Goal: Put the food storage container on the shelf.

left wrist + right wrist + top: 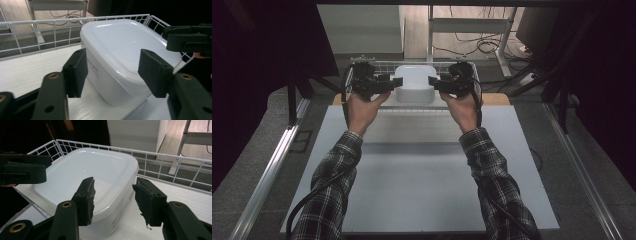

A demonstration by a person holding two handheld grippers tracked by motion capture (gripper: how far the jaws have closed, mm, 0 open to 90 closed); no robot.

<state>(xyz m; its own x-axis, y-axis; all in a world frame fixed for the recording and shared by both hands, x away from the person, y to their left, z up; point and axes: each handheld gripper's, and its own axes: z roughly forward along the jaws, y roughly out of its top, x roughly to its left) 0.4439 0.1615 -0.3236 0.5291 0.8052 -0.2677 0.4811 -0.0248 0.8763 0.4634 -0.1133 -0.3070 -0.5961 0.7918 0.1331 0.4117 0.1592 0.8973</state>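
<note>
A white lidded plastic container (pixel 414 85) stands in a white wire basket (pixel 384 63) at the far end of the table. My left gripper (pixel 396 83) is at its left side and my right gripper (pixel 433 83) at its right side, both pointing inward. In the left gripper view, the container (pixel 125 45) has a lower corner between the open jaws of the left gripper (pixel 115 72), whose pads stand clear of it. The right gripper (pixel 116 201) straddles the opposite corner of the container (pixel 90 170), jaws apart and not pressing.
The white tabletop (pixel 422 180) stretches between the person's plaid sleeves toward the near edge. The basket's wire wall (pixel 50 27) rises behind the container. Metal rails (pixel 272 165) run along both sides on the floor. A desk frame and cables (pixel 482 40) lie beyond the basket.
</note>
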